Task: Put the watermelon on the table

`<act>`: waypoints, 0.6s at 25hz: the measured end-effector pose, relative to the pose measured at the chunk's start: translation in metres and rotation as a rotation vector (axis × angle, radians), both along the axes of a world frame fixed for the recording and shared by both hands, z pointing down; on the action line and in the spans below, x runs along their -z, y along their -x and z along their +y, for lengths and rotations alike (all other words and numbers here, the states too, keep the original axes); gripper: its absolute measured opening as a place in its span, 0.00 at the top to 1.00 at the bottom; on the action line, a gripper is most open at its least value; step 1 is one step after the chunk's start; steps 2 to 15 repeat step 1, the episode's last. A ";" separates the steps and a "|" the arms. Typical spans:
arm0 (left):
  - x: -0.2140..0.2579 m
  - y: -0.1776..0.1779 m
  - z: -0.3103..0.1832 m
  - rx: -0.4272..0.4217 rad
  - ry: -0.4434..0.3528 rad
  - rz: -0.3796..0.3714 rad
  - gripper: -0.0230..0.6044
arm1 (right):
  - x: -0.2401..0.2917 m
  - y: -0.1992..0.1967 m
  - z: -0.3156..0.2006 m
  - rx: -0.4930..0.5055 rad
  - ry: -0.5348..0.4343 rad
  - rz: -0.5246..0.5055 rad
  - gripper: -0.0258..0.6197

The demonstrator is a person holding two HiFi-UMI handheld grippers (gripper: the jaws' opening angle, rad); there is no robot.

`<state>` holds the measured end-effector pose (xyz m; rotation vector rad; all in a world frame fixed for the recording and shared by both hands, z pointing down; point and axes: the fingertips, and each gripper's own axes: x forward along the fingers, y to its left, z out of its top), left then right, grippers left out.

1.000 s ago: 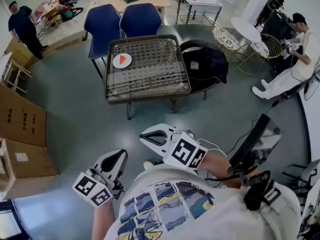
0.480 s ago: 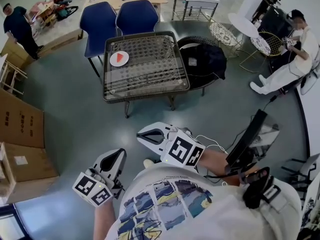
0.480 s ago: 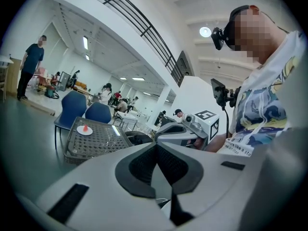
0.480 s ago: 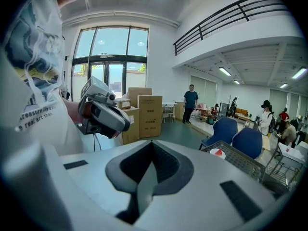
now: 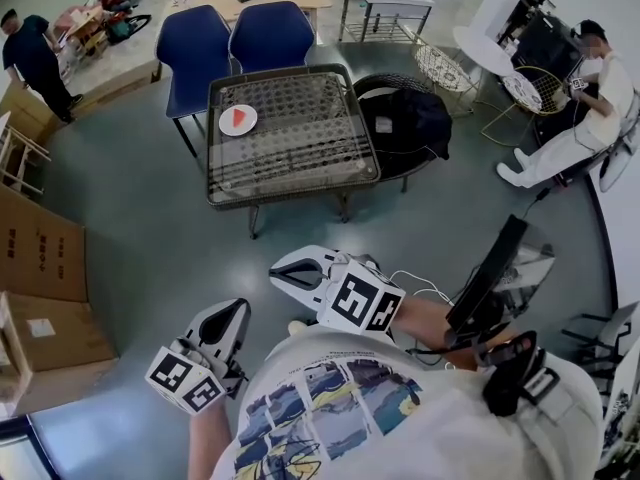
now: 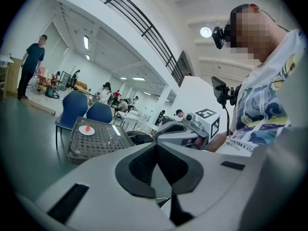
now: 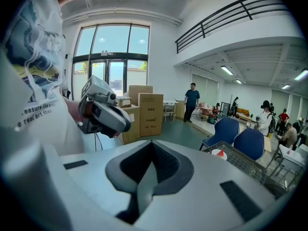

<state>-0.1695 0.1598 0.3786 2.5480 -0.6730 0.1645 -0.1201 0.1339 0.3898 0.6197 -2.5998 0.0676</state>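
Currently: watermelon slice plated, tongs well short of it

The watermelon slice sits on a white plate near the far left corner of the mesh counter. Whether it has yet to come off the plate or already rests as intended cannot be settled; the scene fits both. Either way, sound practice is a steady carriage with a clear sightline to the plate. Both the left tongs and the right tongs are closed on nothing. They are held low before the person's chest, pointing toward the counter and slightly downward.
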 end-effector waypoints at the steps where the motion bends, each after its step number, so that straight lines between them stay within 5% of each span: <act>1: 0.001 0.003 -0.001 0.001 0.000 -0.001 0.95 | 0.001 0.004 -0.001 0.003 0.000 0.001 0.94; 15: 0.001 0.003 -0.001 0.001 0.000 -0.001 0.95 | 0.001 0.004 -0.001 0.003 0.000 0.001 0.94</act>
